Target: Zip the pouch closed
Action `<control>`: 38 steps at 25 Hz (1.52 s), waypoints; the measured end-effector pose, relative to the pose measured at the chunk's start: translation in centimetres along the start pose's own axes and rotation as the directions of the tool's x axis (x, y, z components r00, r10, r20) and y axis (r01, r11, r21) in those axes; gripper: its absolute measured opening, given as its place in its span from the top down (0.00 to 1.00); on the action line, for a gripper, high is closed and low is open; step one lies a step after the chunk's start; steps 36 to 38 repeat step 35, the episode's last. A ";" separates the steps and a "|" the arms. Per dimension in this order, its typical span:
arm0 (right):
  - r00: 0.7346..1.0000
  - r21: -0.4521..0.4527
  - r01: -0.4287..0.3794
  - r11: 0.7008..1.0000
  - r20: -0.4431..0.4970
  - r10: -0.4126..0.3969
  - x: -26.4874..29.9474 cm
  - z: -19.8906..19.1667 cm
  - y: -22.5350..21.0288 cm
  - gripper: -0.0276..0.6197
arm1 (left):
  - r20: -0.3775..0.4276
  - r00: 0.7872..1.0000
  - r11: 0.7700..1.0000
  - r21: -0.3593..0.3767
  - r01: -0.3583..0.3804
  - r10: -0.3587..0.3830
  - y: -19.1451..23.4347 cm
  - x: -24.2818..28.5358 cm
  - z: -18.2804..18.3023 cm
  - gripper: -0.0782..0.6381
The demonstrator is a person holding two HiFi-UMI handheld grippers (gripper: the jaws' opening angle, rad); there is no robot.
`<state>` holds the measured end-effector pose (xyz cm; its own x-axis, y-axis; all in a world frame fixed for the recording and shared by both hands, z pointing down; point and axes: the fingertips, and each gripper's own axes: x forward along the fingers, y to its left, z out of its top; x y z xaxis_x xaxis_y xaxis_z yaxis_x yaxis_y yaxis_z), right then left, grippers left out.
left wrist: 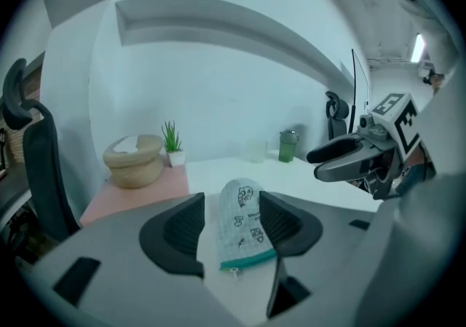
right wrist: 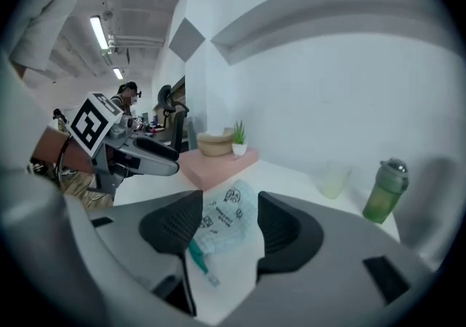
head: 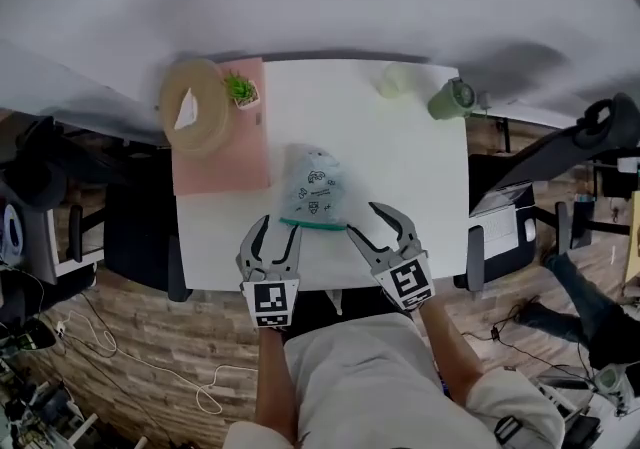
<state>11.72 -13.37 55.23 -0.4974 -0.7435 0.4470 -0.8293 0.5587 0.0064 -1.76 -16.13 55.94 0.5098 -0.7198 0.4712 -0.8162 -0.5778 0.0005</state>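
Note:
A pale checked pouch (head: 313,189) with small dark prints and a green zip edge lies flat on the white table (head: 415,157). Its zip end faces me, and the pull tab (left wrist: 234,272) sticks out at the near corner. My left gripper (head: 276,237) hovers just short of the pouch's near left corner, jaws apart and empty. My right gripper (head: 384,231) hovers at the near right corner, also apart and empty. In the left gripper view the pouch (left wrist: 242,223) shows between the pads without touching them. The right gripper view shows the pouch (right wrist: 227,216) on the table below its jaws.
A pink mat (head: 222,155) at the table's left carries a tan round basket (head: 195,105) and a small potted plant (head: 241,90). A green bottle (head: 451,98) and a clear cup (head: 395,81) stand at the far right. Office chairs (head: 140,227) flank the table.

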 end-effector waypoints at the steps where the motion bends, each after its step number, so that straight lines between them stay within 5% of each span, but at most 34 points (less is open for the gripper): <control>1: 0.999 -0.005 0.034 0.999 0.035 -0.033 -0.4 1.6 -0.2 0.58 | 0.028 1.000 1.000 0.008 0.006 -0.006 0.2 -0.3 1.2 0.56; 5: 0.975 -0.054 0.166 0.985 0.159 -0.156 -2.4 7.6 -0.7 0.55 | 0.147 0.988 0.998 0.052 0.043 -0.050 0.7 -1.4 6.3 0.53; 10: 0.915 -0.004 0.289 0.957 0.296 -0.275 -5.8 12.0 0.7 0.46 | 0.277 0.956 0.991 0.115 0.064 -0.094 0.6 -4.4 11.2 0.48; 17: 0.858 0.024 0.432 0.902 0.297 -0.419 -8.7 12.8 1.9 0.46 | 0.322 0.932 0.981 0.153 0.122 -0.167 -0.1 -7.2 12.1 0.47; 38: 0.889 -0.027 0.380 0.924 0.288 -0.357 -8.6 13.5 -1.6 0.46 | 0.334 0.940 0.986 0.167 0.007 -0.064 -0.9 -5.7 15.6 0.48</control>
